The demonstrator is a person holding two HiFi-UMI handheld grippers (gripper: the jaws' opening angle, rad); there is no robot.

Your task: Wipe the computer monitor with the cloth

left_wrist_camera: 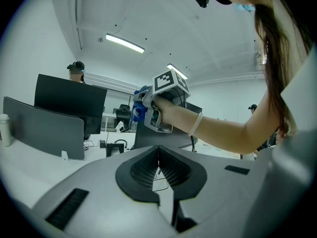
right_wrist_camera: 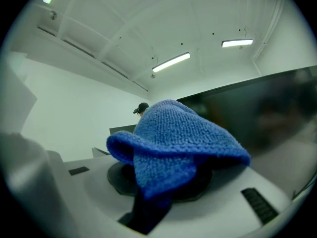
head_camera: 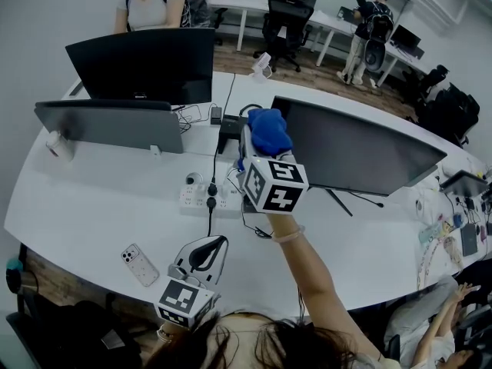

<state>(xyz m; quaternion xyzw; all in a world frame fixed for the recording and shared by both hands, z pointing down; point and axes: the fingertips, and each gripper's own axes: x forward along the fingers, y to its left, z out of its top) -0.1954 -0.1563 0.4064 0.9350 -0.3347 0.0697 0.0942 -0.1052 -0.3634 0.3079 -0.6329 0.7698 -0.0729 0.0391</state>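
Blue cloth (head_camera: 270, 131) is bunched in the right tongs (head_camera: 260, 138), which are clamped on it by the top left corner of the monitor (head_camera: 361, 152); contact unclear. Left tongs (head_camera: 206, 252) closed, empty, low over the counter (head_camera: 100, 198). Best: flatten cloth on screen, sweep in overlapping rows with light pressure so the monitor doesn't tip.

bright blue fuzzy cloth (right_wrist_camera: 173, 143), glossy black monitor (head_camera: 354, 156) screen, plain white table (head_camera: 92, 206), black-and-white squares on the marker cube (head_camera: 275, 184), light grey left gripper (left_wrist_camera: 158, 155) with ribbed black pads (left_wrist_camera: 143, 170), pale speckly phone (head_camera: 139, 264) case
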